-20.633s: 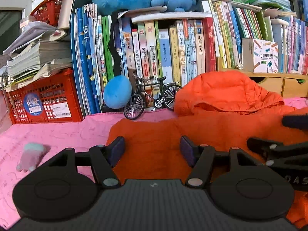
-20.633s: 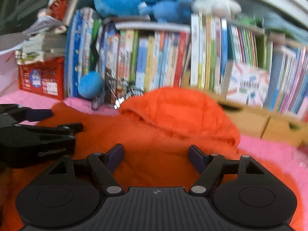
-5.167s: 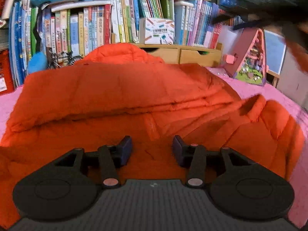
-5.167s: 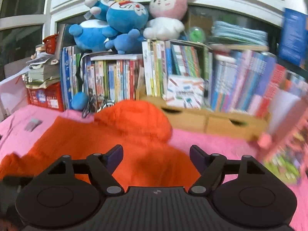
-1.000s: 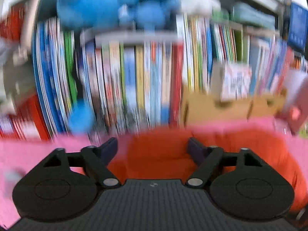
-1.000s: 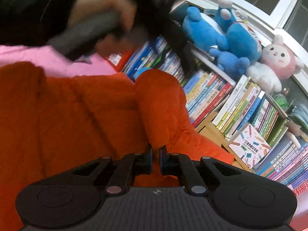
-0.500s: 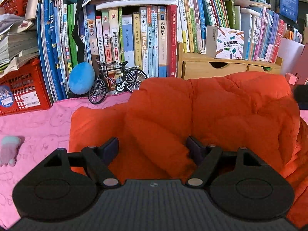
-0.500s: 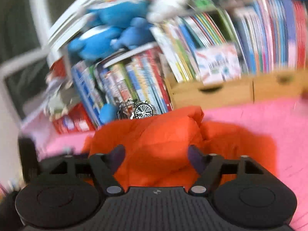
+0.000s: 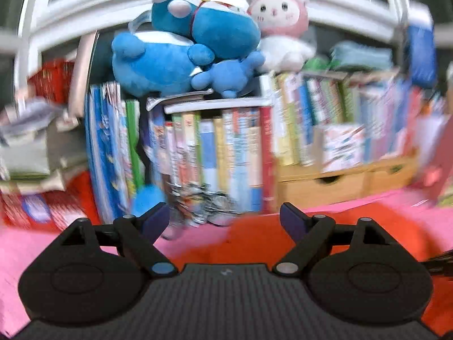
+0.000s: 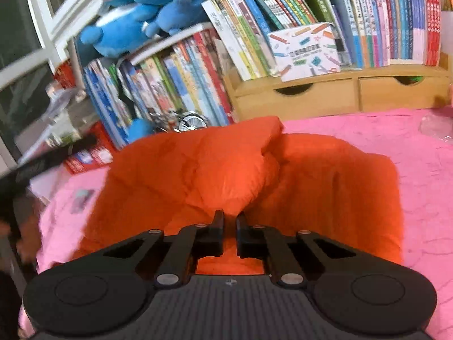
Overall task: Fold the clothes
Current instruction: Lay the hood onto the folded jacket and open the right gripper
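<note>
An orange puffer jacket lies bundled on the pink bench, its length running left to right. The right tongs hover nearest, directly above its near edge, closed on nothing. The left tongs, opening and empty, sit off to the jacket's left.

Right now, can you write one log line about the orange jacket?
orange jacket: folded bundle on pink cover | left hand-held gripper: jaws opening, nothing between | right hand-held gripper: shut above jacket
</note>
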A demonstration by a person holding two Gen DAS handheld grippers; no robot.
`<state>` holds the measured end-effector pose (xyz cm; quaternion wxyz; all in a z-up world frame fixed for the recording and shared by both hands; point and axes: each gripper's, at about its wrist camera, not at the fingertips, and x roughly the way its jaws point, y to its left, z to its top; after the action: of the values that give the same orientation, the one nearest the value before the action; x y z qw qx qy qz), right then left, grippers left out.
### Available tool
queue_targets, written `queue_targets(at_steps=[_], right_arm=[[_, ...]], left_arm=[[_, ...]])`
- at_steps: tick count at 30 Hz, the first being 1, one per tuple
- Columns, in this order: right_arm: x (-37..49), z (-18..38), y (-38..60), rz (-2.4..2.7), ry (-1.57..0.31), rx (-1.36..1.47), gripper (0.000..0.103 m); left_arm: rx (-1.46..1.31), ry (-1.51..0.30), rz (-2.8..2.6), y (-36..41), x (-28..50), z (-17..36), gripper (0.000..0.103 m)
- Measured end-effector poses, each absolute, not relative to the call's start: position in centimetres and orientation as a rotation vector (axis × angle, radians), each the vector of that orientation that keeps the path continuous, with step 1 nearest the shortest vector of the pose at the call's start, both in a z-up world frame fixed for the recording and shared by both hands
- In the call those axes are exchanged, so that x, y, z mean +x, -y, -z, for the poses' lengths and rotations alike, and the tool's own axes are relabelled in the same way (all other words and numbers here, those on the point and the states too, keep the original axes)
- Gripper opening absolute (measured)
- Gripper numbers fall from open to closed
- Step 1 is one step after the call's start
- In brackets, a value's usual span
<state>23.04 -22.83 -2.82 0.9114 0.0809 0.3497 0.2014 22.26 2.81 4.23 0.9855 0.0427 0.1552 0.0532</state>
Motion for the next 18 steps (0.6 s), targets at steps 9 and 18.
queue_targets(at_steps=[9, 18], right_arm=[[20.6, 4.7, 19.2, -0.3, -0.605, -0.294, 0.01], [17.8, 0.8, 16.6, -0.216, -0.294, -0.519, 0.04]], left_arm=[[0.069, -0.57, -0.102, -3.1, 24.0, 2.0, 0.085], [0.118, -0.582, -0.118, -2.2, 23.3, 2.3, 0.085]])
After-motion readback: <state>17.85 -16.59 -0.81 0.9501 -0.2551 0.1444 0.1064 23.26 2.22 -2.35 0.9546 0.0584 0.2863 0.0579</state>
